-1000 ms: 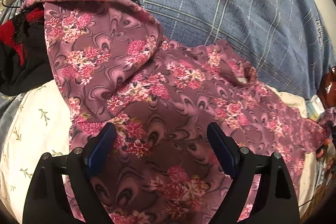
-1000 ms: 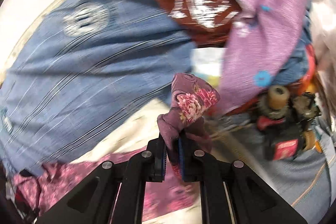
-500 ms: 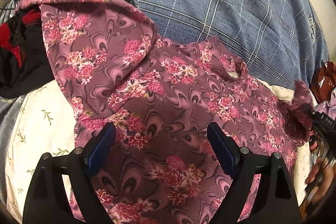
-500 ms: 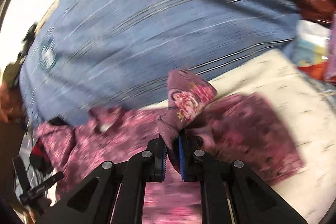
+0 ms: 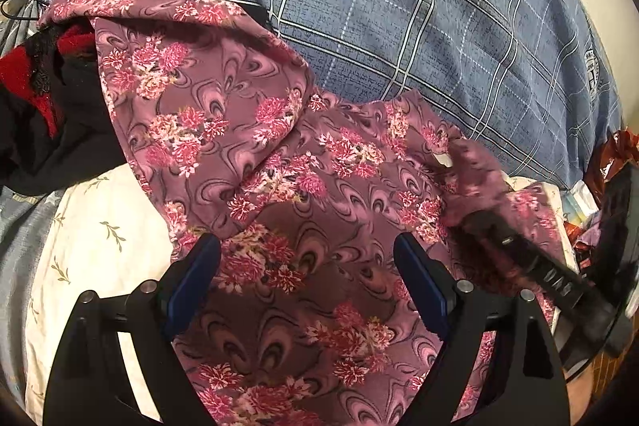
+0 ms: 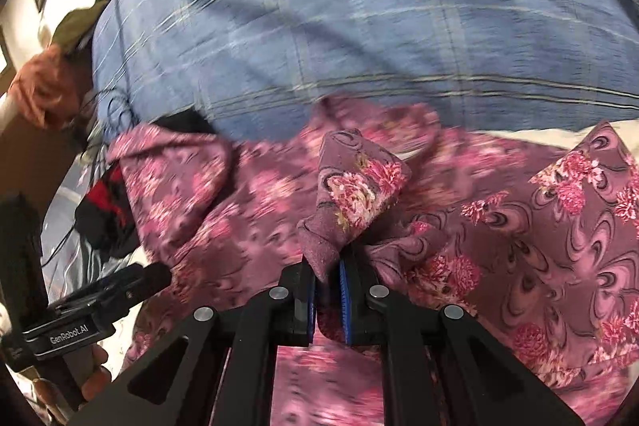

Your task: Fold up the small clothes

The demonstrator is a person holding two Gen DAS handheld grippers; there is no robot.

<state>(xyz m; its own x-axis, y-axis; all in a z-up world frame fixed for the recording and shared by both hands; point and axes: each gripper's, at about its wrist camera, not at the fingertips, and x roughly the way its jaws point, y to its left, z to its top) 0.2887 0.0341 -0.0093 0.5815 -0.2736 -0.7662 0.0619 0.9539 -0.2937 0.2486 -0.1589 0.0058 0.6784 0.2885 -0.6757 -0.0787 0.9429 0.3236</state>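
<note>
The thin mauve garment with pink flower print (image 5: 279, 186) lies spread on the cream leaf-patterned sheet (image 5: 92, 226) and looks light, soft and limp, so I judge it best taken at a hem or corner, as the right gripper (image 6: 327, 278) does, its jaws nearly shut on a bunched corner. The left gripper (image 5: 307, 278) hovers over the cloth with jaws wide and empty. At 12 o'clock a blue checked pillow (image 5: 399, 26) touches the garment, and at 9 o'clock a black and red lace cloth (image 5: 36, 98) (partly under the garment's edge) may get in the way.
</note>
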